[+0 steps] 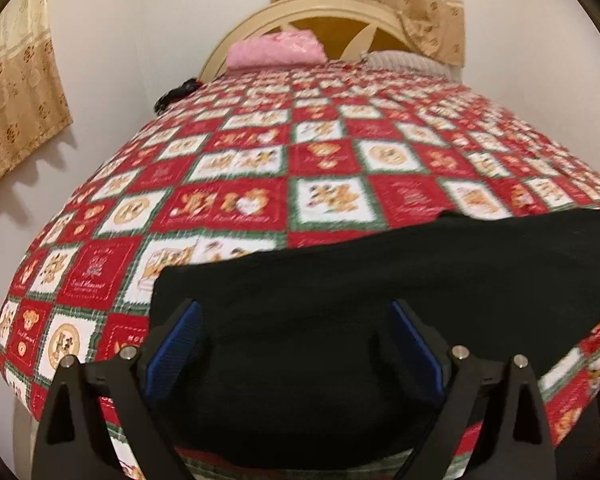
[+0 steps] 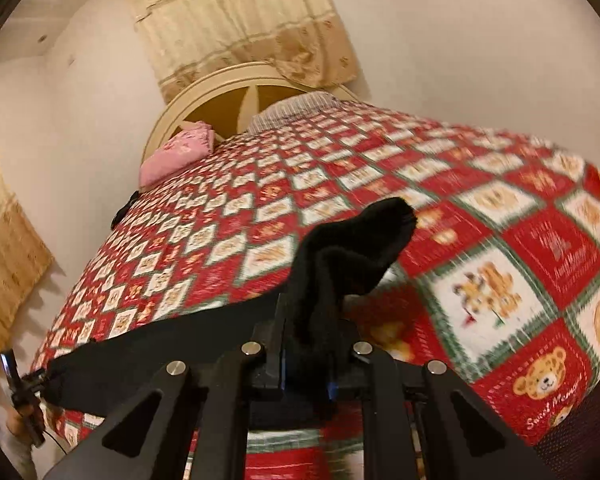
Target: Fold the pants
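Black pants (image 1: 340, 300) lie across the near edge of a bed covered by a red, white and green patchwork quilt (image 1: 300, 152). My left gripper (image 1: 296, 312) is open, its blue-padded fingers (image 1: 176, 340) spread over the pants' left part. My right gripper (image 2: 308, 344) is shut on a bunched end of the pants (image 2: 348, 252), which sticks up above the quilt (image 2: 500, 240). From there the pants stretch left along the bed edge (image 2: 160, 356). The left gripper (image 2: 24, 396) shows at the far left of the right wrist view.
A pink pillow (image 1: 276, 48) and a grey striped pillow (image 1: 404, 60) lie by the cream headboard (image 1: 320, 8). A dark object (image 1: 176, 94) sits at the bed's left edge. Curtains (image 1: 16, 92) hang on the white walls.
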{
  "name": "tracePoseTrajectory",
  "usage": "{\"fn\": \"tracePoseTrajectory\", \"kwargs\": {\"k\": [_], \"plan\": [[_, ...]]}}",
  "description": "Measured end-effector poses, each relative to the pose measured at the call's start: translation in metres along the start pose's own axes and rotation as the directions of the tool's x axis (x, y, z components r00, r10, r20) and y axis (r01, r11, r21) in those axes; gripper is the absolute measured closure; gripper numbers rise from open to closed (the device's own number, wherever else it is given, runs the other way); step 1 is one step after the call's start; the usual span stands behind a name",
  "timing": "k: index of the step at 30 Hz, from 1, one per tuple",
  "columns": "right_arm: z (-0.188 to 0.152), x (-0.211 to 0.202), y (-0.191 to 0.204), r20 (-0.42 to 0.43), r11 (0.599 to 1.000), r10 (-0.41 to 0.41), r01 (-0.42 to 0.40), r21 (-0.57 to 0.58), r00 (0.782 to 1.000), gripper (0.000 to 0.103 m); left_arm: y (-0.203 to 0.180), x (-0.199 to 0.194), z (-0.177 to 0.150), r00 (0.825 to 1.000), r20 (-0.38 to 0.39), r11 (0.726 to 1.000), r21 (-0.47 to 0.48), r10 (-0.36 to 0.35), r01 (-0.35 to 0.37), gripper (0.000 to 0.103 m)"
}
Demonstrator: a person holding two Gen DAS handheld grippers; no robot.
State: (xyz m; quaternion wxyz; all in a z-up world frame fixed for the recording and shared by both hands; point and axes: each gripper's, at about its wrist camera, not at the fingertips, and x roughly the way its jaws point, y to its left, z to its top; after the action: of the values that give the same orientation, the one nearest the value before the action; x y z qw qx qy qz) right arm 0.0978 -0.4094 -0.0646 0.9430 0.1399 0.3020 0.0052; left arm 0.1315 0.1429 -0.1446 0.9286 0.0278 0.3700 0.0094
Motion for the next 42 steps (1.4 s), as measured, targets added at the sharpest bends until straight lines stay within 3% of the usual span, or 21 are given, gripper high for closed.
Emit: {"fn": "tracePoseTrajectory", "kwargs": {"k": [7,16,26,31,33,35,37,40,42], "plan": [[0.000,-0.001,0.068,0.004,0.989,0.055,-0.054,-0.135,0.998,0.089,-0.034,-0.013,0.007,0.992,0.024,0.991,0.049,-0.122,0.121,0.007],[-0.030,0.031,0.160,-0.096,0.940,0.168,-0.188,-0.286,0.981,0.089,-0.071,-0.011,0.008,0.968,0.001,0.967,0.057,-0.250,0.250,0.007],[-0.080,0.088,0.199,-0.195,0.898,0.117,-0.188,-0.398,0.974,0.089,-0.112,-0.005,0.007,0.931,-0.036,0.928,0.074,-0.362,0.364,0.007],[-0.096,0.106,0.196,-0.242,0.896,0.112,-0.204,-0.395,0.964,0.087,-0.142,0.001,0.014,0.895,-0.074,0.893,0.069,-0.440,0.444,0.007],[-0.100,0.109,0.195,-0.266,0.891,0.125,-0.226,-0.394,0.956,0.079,-0.155,0.003,0.016,0.882,-0.089,0.880,0.073,-0.463,0.469,0.007],[-0.103,0.105,0.195,-0.282,0.879,0.165,-0.270,-0.392,0.945,0.059,-0.172,0.005,0.018,0.863,-0.108,0.861,0.080,-0.493,0.502,0.007],[-0.106,0.094,0.195,-0.292,0.858,0.227,-0.333,-0.391,0.929,0.049,-0.186,0.005,0.020,0.844,-0.125,0.843,0.080,-0.521,0.532,0.007],[-0.105,0.079,0.189,-0.260,0.852,0.259,-0.347,-0.392,0.930,0.049,-0.206,0.006,0.022,0.813,-0.145,0.812,0.081,-0.564,0.578,0.007],[-0.100,0.068,0.172,-0.215,0.872,0.282,-0.343,-0.350,0.935,0.049,-0.223,0.006,0.024,0.789,-0.158,0.789,0.082,-0.593,0.609,0.007]]}}
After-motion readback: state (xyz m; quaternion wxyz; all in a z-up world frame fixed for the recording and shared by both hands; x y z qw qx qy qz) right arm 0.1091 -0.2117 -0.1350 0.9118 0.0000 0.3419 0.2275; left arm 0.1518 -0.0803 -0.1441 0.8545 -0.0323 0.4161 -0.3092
